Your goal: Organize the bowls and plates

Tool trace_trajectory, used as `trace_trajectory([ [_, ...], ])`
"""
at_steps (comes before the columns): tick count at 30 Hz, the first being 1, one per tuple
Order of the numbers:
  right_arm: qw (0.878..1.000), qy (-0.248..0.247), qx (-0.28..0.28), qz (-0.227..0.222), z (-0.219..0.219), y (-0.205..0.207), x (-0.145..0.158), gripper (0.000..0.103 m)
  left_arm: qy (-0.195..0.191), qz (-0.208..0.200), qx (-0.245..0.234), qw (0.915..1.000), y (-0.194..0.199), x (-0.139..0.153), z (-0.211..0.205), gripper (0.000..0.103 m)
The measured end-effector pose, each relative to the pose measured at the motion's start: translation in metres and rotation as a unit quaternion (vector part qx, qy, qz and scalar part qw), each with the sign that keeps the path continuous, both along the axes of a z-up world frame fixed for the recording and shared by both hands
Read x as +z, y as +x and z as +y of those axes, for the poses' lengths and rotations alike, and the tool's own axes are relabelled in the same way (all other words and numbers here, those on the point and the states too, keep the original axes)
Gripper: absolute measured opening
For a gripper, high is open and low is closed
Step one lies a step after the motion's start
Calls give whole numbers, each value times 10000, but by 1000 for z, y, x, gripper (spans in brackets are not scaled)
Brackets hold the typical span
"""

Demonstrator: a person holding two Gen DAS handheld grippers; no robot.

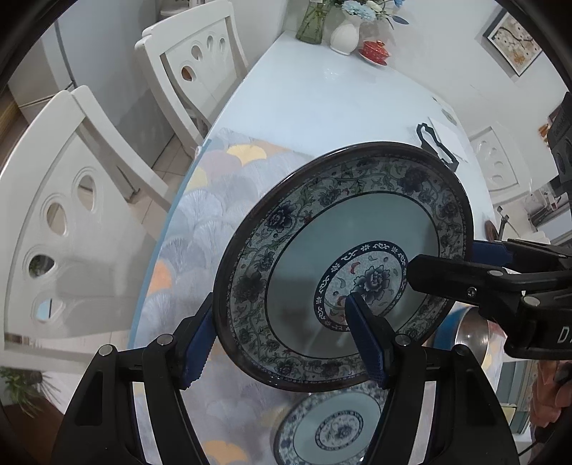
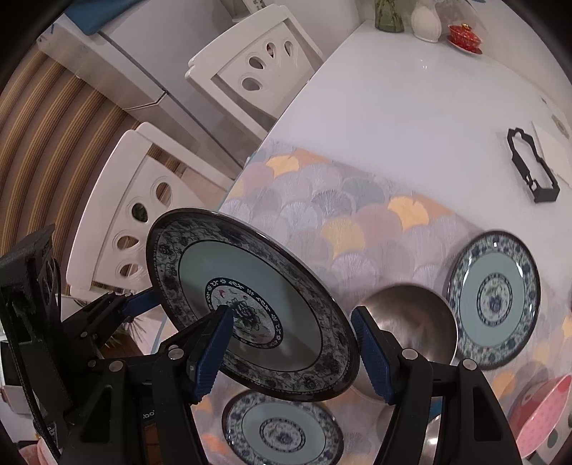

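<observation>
Left gripper (image 1: 282, 343): clamps the near rim of the large plate (image 1: 343, 264).
Right gripper (image 2: 291, 352): clamps the opposite rim (shared load keeps the tilted plate steady above the tabletop (image 1: 321, 100)).
Small plate (image 2: 282, 432): lies directly below, empty.
Steel bowl (image 2: 414, 322): empty, beside second plate (image 2: 495, 297).

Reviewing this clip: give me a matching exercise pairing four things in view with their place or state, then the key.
Things:
1. large dark-rimmed plate
2. steel bowl
3. red lidded cup
4. black frame

Places or states:
A. far end of the table, beside the white vase
B. lifted off the table, tilted, held by both grippers
C. on the patterned cloth, next to a smaller blue-and-white plate
D. lying flat on bare white tabletop

Pairs: 1-B, 2-C, 3-A, 4-D
</observation>
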State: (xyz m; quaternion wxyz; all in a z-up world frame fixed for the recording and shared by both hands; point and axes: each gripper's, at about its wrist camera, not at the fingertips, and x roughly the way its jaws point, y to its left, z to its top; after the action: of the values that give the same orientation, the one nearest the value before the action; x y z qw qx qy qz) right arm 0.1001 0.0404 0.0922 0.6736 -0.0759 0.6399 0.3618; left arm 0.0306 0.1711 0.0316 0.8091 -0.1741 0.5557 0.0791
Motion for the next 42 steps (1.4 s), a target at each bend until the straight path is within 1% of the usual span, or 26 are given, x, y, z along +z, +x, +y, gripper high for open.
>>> trace_trajectory([
  [2, 10000, 4, 17, -1, -5, -8, 1, 67, -3, 23, 4, 10000, -6, 0, -4, 67],
  [7, 9998, 100, -30, 139, -19, -21, -1, 67, -213, 143, 12, 9997, -22, -7, -12, 67],
  [17, 9989, 104, -159, 438, -49, -47, -16, 67, -338, 390, -121, 9986, -45, -22, -33, 67],
  [24, 9980, 102, -226, 580, -63, -59, -26, 67, -297, 561, -246, 9977, -57, -31, -48, 67],
  [33, 9967, 35, -225, 778, -70, -74, -40, 67, -315, 771, -314, 9960, -70, -40, -56, 67],
  [42, 9942, -101, -211, 1052, -79, -92, -64, 67, -341, 1055, -453, 9928, -86, -53, -64, 67],
])
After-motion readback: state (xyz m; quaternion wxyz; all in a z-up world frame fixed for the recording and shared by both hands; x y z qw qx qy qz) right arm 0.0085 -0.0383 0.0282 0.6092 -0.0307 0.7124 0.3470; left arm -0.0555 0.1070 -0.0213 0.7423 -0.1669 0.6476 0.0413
